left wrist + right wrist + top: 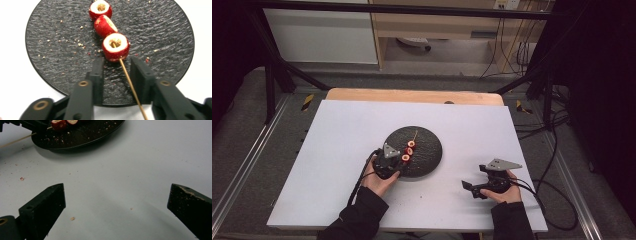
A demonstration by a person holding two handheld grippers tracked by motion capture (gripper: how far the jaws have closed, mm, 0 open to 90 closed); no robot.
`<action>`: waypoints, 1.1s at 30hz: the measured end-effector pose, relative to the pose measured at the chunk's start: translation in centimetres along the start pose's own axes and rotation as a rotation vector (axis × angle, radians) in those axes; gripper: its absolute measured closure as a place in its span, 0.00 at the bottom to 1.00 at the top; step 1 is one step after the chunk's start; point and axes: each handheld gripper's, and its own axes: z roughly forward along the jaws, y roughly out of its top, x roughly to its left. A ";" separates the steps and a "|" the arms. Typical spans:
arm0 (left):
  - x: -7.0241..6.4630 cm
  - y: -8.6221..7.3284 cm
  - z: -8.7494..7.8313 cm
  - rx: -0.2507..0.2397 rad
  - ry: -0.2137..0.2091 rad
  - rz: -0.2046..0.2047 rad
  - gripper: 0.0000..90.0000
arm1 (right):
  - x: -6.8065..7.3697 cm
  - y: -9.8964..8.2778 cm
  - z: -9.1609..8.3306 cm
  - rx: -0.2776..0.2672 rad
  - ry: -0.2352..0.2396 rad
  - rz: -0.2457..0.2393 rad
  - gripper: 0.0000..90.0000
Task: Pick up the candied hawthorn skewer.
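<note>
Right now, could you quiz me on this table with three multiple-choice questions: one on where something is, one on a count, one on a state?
1. Where does the skewer lie?
A. on the dark plate
B. on the floor
C. in a bowl

2. How many red fruit pieces are on the stick?
A. one
B. three
C. six

3. How is the right gripper?
A. clamped on the plate
B. open over bare table
C. holding fruit

Answers: 1 A, plate lies beneath it; 2 B, three in a row; 3 B, jaws wide apart, nothing between.
</note>
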 end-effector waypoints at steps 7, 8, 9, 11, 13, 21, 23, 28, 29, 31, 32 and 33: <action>-0.4 -0.3 0.3 -0.017 0.015 -0.013 0.87 | 0.0 0.0 0.0 0.000 0.000 0.001 0.03; -0.5 -0.4 0.4 -0.024 0.022 -0.016 0.89 | 0.0 0.0 0.0 0.000 0.000 0.001 0.03; -0.5 -0.4 0.4 -0.024 0.022 -0.016 0.90 | 0.0 0.0 0.0 0.000 0.000 0.001 0.03; -0.6 -0.5 0.3 -0.027 0.035 -0.010 0.92 | 0.0 0.0 0.0 0.000 0.001 0.002 0.03; -0.7 -0.6 0.3 -0.032 0.042 -0.010 0.95 | 0.0 0.0 0.0 -0.001 -0.001 0.001 0.03; -0.4 -1.0 0.1 -0.060 0.044 -0.017 0.98 | 0.0 0.0 0.0 -0.001 -0.003 0.001 0.03; -0.3 -1.1 0.0 -0.064 0.040 -0.023 0.98 | 0.0 0.0 0.1 0.000 -0.001 0.001 0.03; 0.2 -1.4 -0.5 -0.076 0.029 -0.027 0.98 | 0.1 0.0 0.1 0.001 0.002 0.005 0.03; 0.3 -1.4 -0.7 -0.082 0.024 -0.027 0.98 | 0.1 -0.1 0.1 0.000 0.000 0.006 0.03; 0.5 -1.5 -1.0 -0.097 0.025 -0.030 0.98 | 0.1 -0.1 0.1 0.000 0.000 0.007 0.03; 0.6 -1.6 -1.3 -0.102 0.022 -0.029 0.98 | 0.1 -0.1 0.1 0.000 0.000 0.007 0.03; 0.9 -1.7 -1.8 -0.120 0.020 -0.032 0.98 | 0.1 -0.1 0.1 0.000 0.000 0.008 0.03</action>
